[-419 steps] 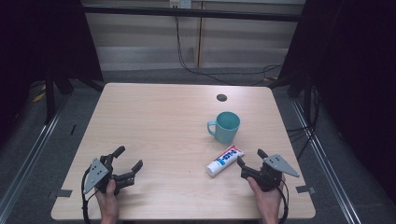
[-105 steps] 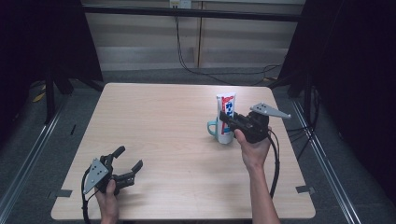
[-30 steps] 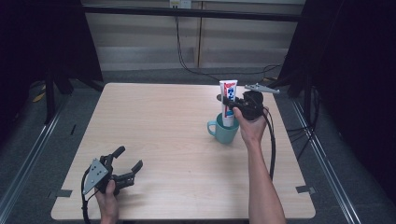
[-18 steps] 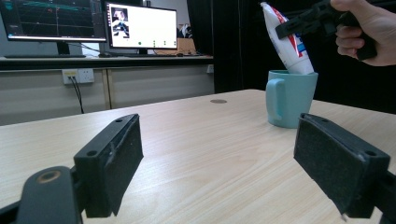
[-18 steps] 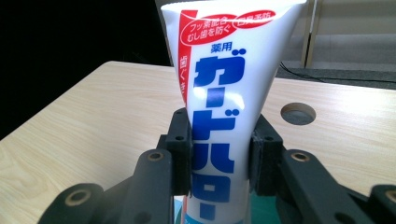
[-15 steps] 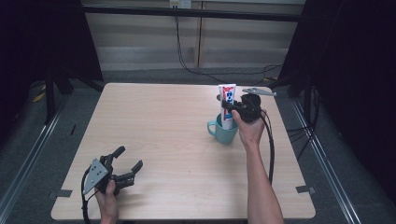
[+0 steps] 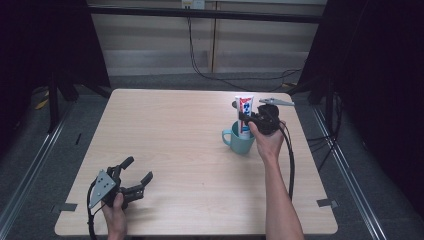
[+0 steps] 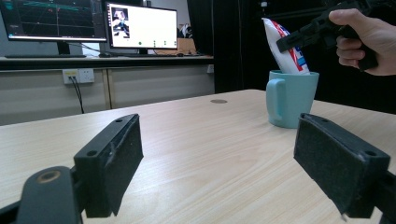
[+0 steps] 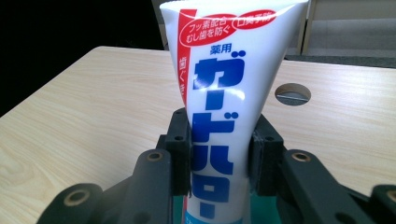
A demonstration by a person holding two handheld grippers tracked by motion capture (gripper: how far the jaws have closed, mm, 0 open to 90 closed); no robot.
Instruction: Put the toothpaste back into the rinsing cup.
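Observation:
A white toothpaste tube (image 7: 244,112) with blue and red lettering stands upright with its lower end inside a teal mug (image 7: 240,142) at the table's right middle. My right gripper (image 7: 248,120) is shut on the tube above the mug's rim. In the right gripper view both pads press the tube (image 9: 224,93) at its sides. My left gripper (image 7: 137,172) rests open near the front left of the table with nothing between its fingers. The left gripper view looks across the table at the mug (image 8: 292,100) and the tube (image 8: 285,46).
A round cable hole (image 9: 293,93) lies in the wooden tabletop (image 7: 175,135) just behind the mug. Beyond the table's far side, monitors (image 8: 140,25) stand on a bench. Cables trail from both grippers toward the front edge.
The tube, which first lay flat on the table by the mug, has been lifted by the right gripper and stood in the mug. Over the last second it sank a little. The left gripper stayed put.

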